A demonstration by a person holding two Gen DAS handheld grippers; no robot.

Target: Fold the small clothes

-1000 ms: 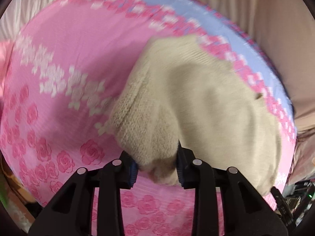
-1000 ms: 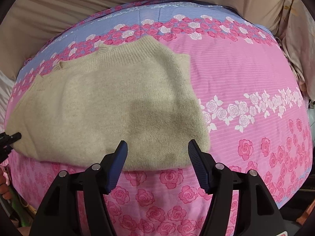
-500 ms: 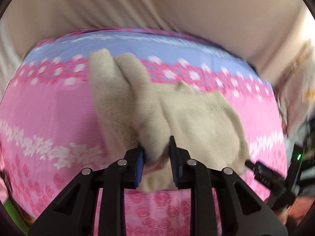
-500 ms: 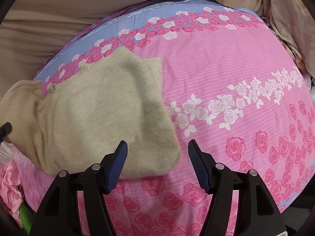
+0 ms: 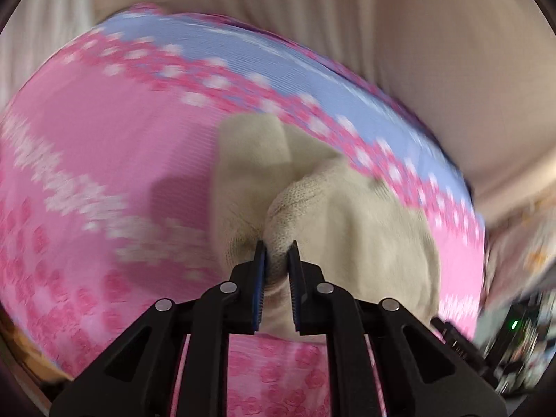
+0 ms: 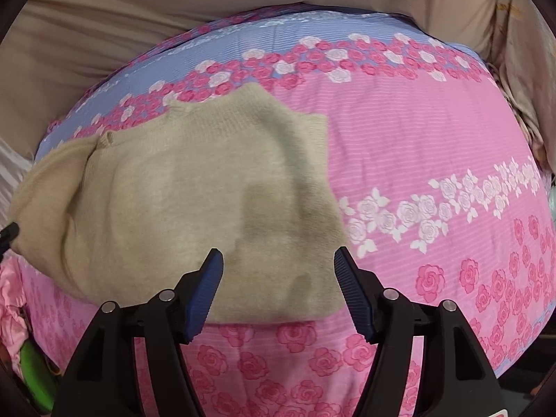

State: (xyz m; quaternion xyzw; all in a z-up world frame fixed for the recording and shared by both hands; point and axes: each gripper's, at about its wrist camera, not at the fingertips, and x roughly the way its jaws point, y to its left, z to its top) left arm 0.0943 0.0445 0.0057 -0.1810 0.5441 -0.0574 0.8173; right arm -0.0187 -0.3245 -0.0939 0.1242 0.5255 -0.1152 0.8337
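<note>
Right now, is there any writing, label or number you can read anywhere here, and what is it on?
None: no text can be read in either view.
The sweater shows no tag or label.
The bedsheet carries only a rose print, no words.
A red-and-white corner at the bottom edge of the right wrist view is cut off; any print on it cannot be made out.
The blurred clutter with a green light shows nothing legible.

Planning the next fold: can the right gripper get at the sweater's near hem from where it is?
Probably yes. The right gripper is open and empty, with the beige sweater flat on the pink bedspread directly beneath it and nothing between. The left gripper is pinching the far side.
</note>
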